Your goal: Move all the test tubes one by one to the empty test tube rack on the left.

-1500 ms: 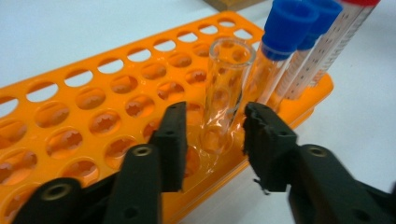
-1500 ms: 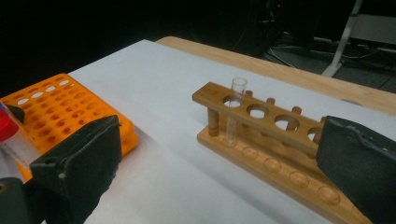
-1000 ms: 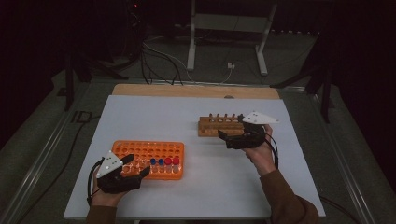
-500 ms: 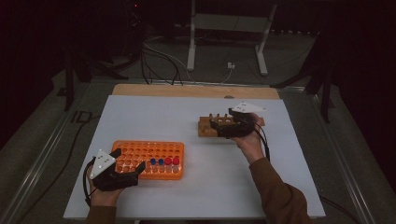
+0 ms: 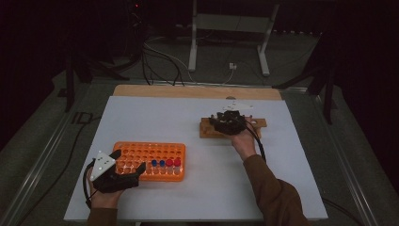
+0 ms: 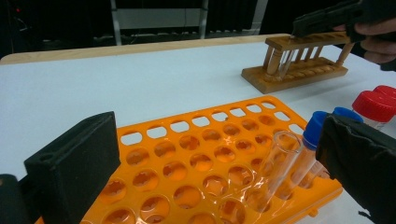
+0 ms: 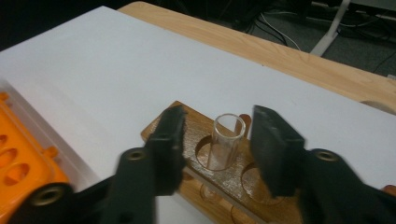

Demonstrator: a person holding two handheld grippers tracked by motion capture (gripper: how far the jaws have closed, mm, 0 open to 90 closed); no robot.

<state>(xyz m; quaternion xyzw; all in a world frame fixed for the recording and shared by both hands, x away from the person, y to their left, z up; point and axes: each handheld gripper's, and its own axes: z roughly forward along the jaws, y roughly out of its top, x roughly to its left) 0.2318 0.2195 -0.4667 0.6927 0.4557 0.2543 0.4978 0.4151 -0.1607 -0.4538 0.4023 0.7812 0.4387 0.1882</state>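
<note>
The right hand-held gripper (image 7: 217,154), jaws just closing but not yet touching, straddles a glass tube (image 7: 226,147) in the wooden rack (image 7: 187,140), needing a gentle squeeze before lifting; the left hand-held gripper (image 6: 224,172) waits open.

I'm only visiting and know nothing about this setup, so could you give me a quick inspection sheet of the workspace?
Surface: white table top with a wooden strip along its far edge.
Job's things: wooden rack holding a clear glass tube; orange rack with an uncapped tube, blue-capped tubes and red-capped tubes.
Clutter: nothing seen.
Grippers: left hand-held gripper open at the orange rack's near end; right hand-held gripper has just been closing, jaws either side of the glass tube, not yet touching.
Cables: one trails from each gripper; more on the floor beyond the table.
Surroundings: dark room, grey floor, a metal stand behind.
</note>
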